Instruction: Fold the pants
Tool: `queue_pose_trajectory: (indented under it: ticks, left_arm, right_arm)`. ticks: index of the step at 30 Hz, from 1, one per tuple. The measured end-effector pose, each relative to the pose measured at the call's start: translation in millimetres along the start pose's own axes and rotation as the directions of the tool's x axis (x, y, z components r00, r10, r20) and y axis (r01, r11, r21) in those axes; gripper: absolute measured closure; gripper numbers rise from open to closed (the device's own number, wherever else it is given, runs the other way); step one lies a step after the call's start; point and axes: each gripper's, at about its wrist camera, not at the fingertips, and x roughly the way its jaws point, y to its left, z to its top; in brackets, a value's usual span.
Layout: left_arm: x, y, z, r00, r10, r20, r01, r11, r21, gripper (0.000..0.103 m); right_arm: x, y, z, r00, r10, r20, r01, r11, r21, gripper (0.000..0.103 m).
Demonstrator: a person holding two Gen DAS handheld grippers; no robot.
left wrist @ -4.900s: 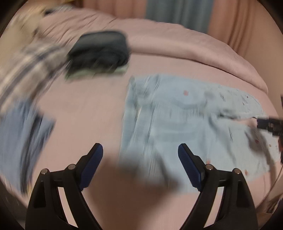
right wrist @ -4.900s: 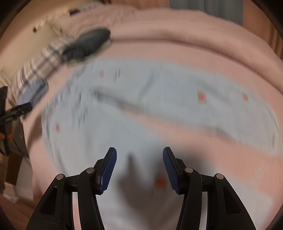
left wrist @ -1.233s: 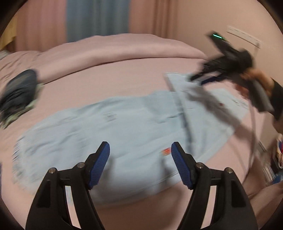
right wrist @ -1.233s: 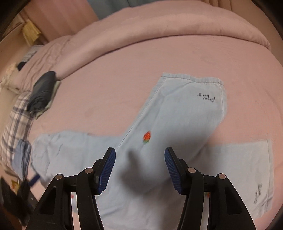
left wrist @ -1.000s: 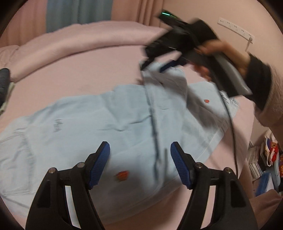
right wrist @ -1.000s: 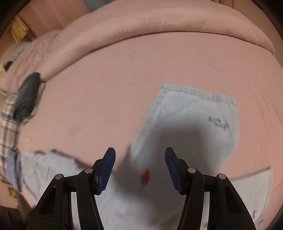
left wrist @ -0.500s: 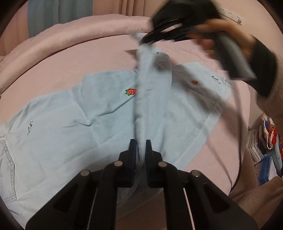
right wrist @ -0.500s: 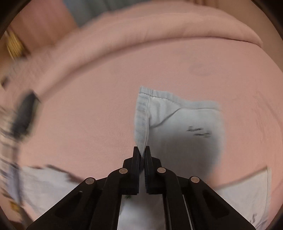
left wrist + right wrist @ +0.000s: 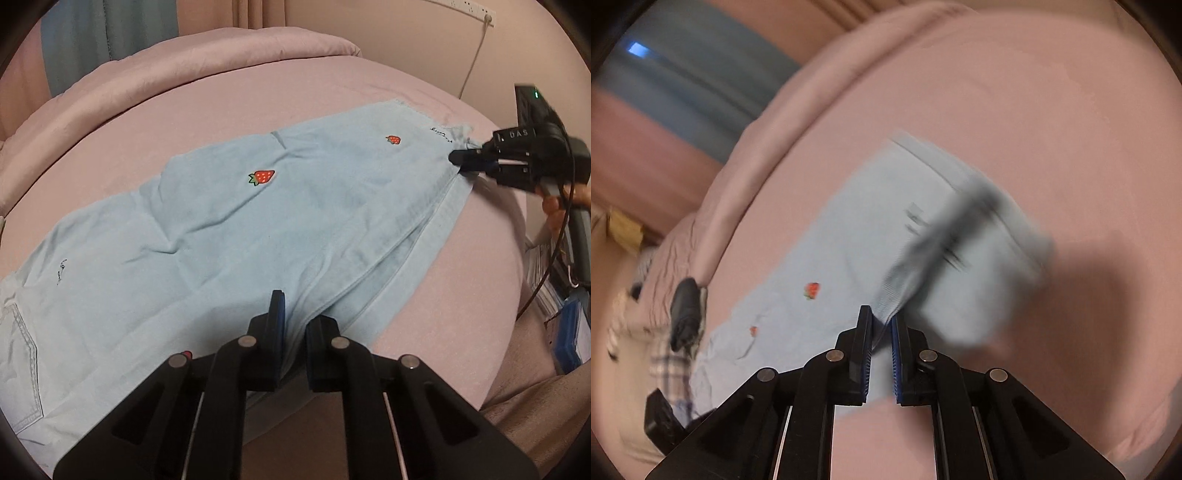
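The left gripper is closed, and a fold of the light blue pants is clamped between its blue pads. The fabric is seen to rise into the narrow gap between the jaws from directly ahead of the tips.

The right gripper is likewise closed on the pants; a pinched edge of cloth is held at its tips. In the left wrist view the right gripper is located far ahead and to the right of the left tips, at the hem end of the garment, where the corner of the cloth is gripped. A hand is partly visible behind it.

The pants are spread flat on a pink bed, one leg laid over the other, running from the near left of the left gripper to the far right. A large strawberry motif lies ahead of the left tips, and a smaller strawberry lies further ahead, toward the right gripper. A back pocket is found at the far left.

The right wrist view is blurred. To the left of the right tips, a dark folded garment is resting on the bed, with plaid cloth below it.

A rolled pink duvet borders the bed beyond the pants, and a blue curtain hangs behind it.
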Motion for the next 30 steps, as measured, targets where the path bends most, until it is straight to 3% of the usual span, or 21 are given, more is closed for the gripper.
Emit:
queue_pose_trajectory:
  ticks: [3,4,7,11,13,16,22,27,29,30]
  left_arm:
    - [0.8,4.4,3.1,1.0,0.003,-0.005,-0.003,1.0,-0.011,0.094]
    - [1.2,5.1,4.4,1.0,0.006,-0.007,-0.006,1.0,-0.014,0.094]
    - [3.2,3.1,6.0,1.0,0.013,-0.007,-0.013,1.0,-0.009,0.094]
    - [0.4,2.8,4.3,1.0,-0.001,-0.012,0.0,1.0,-0.025,0.095]
    - [-1.5,3.9,3.6,1.0,-0.008,-0.01,0.007,0.999,-0.032,0.095]
    - [-4.7,2.4,3.1,1.0,-0.012,-0.011,0.012,1.0,-0.02,0.096]
    - [-17.8,-5.7,0.0,1.0,-0.02,0.014,0.019,0.999,0.034,0.095]
    - [-3.4,-5.2,-4.6,0.999,-0.007,-0.037,0.008,1.0,0.025,0.094]
    - [-8.8,-3.9,-5.1,0.999,-0.01,-0.032,0.01,1.0,0.015,0.09]
    - [-12.4,-2.6,-5.5,0.999,-0.01,-0.034,0.01,1.0,0.009,0.087]
  right_arm:
    - [-1.2,-18.8,-1.3,0.994,0.109,0.016,-0.11,0.987,0.121,0.085]
    - [-3.1,-20.0,0.7,0.992,0.124,0.037,-0.128,0.982,0.139,0.074]
    - [-11.2,-22.0,8.7,0.986,0.127,0.106,-0.144,0.976,0.165,0.058]
    - [-10.2,-21.4,24.0,0.993,0.05,0.111,-0.067,0.986,0.155,0.063]
    - [-10.0,-15.5,25.2,0.993,0.02,0.115,-0.034,0.992,0.124,0.088]
    - [-22.7,-26.0,24.3,0.992,0.003,0.125,-0.014,0.996,0.086,0.097]
    - [-47.1,-27.9,22.7,0.988,-0.026,0.151,0.018,0.998,0.059,0.098]
    - [-18.8,-36.7,22.4,0.991,-0.114,0.063,0.111,0.992,0.059,0.097]
    - [-22.6,-35.6,25.6,0.991,-0.116,0.073,0.111,0.991,0.074,0.092]
    - [-25.9,-33.2,28.0,0.987,-0.136,0.083,0.13,0.989,0.074,0.083]
